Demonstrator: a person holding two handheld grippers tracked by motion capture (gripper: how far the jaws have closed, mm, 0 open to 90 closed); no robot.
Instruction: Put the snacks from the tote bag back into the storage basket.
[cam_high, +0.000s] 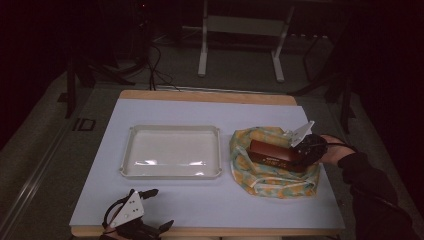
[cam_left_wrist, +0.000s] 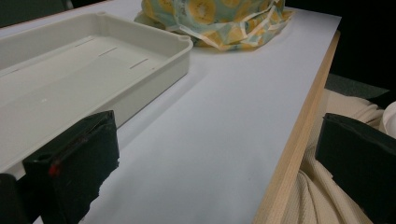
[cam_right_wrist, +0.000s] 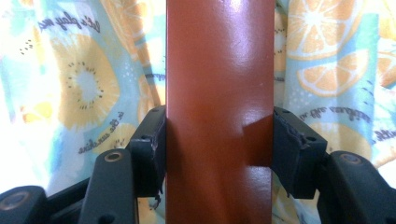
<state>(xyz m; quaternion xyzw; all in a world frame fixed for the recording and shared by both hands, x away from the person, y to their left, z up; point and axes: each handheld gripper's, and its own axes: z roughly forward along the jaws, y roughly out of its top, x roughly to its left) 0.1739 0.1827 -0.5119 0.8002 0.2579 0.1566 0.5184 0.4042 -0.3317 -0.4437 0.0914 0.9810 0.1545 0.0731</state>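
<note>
We find the table (cam_high: 210, 205) carrying an empty white tray (cam_high: 171, 172) at centre and a fruit-print cloth bag (cam_high: 260, 182) to its right. The brown box (cam_high: 270, 154) lies on the bag, clamped between the right gripper (cam_right_wrist: 218, 140) jaws. The left gripper (cam_left_wrist: 210, 158) waits wide open at the near edge. We judge transfer to the tray not yet done.

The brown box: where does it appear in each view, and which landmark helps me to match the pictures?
High view: the brown box lies right of centre on the fruit-print cloth, with the right tool closed on it.
Left gripper view: I cannot find the box; the cloth is at the top.
Right gripper view: the box runs up the centre.
Shared landmark: the cloth.
</note>
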